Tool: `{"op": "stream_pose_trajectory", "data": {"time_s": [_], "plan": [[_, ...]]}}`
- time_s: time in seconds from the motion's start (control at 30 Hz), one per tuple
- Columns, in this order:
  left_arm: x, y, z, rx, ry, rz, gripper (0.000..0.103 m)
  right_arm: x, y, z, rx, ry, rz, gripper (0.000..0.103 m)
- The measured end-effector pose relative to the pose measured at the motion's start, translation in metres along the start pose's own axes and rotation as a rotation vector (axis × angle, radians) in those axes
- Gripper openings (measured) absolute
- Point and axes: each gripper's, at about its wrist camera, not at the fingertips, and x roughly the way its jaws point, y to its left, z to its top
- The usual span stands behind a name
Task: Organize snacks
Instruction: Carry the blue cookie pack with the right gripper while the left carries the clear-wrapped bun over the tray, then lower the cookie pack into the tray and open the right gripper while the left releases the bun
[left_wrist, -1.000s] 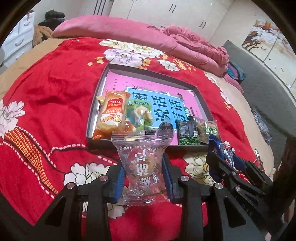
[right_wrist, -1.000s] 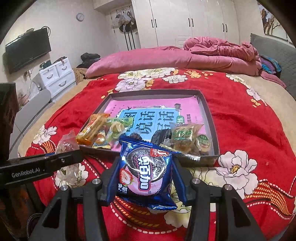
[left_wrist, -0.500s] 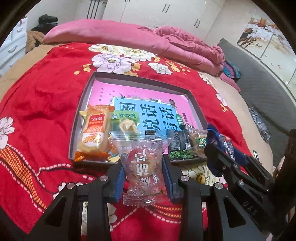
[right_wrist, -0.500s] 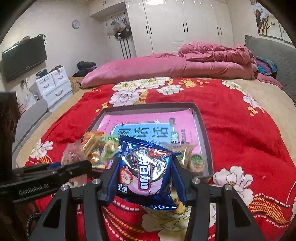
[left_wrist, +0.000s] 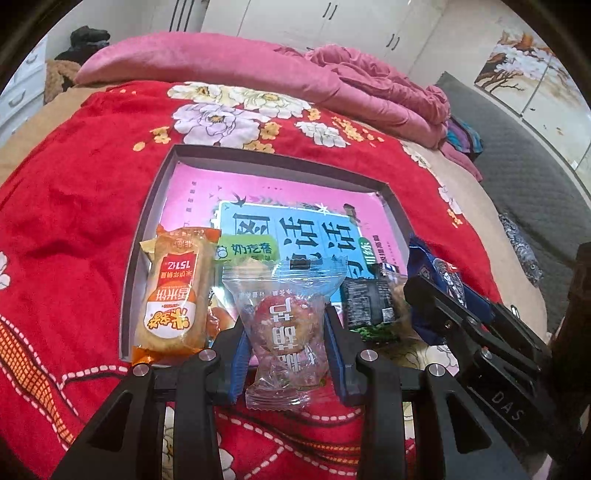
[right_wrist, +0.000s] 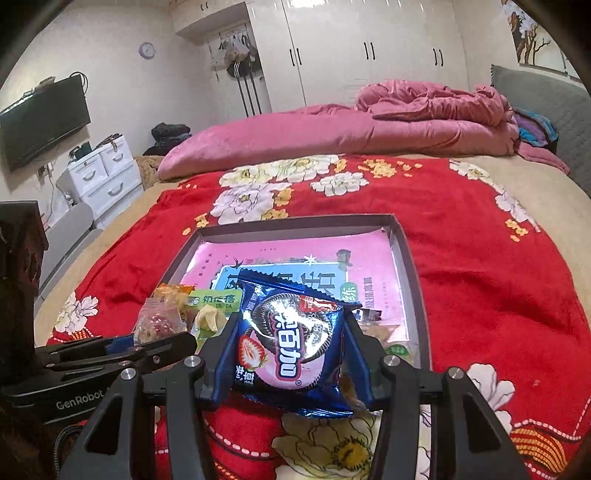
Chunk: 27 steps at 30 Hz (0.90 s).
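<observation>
The left gripper (left_wrist: 286, 345) pinches a clear-wrapped cake (left_wrist: 285, 328) at the tray's (left_wrist: 147, 218) near edge, and the right gripper (right_wrist: 290, 356) clamps a blue cookie pack (right_wrist: 291, 341) (both raised, probably for laying beside the snacks already inside).

We see both wrist views low and close over the bed's (left_wrist: 74, 192) near edge, facing the far edge; both share the tray (left_wrist: 155, 206) (right_wrist: 413, 266).

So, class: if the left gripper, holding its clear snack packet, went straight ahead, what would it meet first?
Probably the tray's near rim, then the green packet lying inside, right ahead of the left gripper; depth is unclear.
</observation>
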Motion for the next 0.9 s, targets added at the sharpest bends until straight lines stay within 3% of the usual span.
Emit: {"op": "stream_pose_trajectory", "data": {"time_s": [0.9], "plan": [[0.021,0.012,0.008,0.009,0.041,-0.057,0.038,0.030,0.001,0.003,0.070,0.087,0.025,0.052]]}}
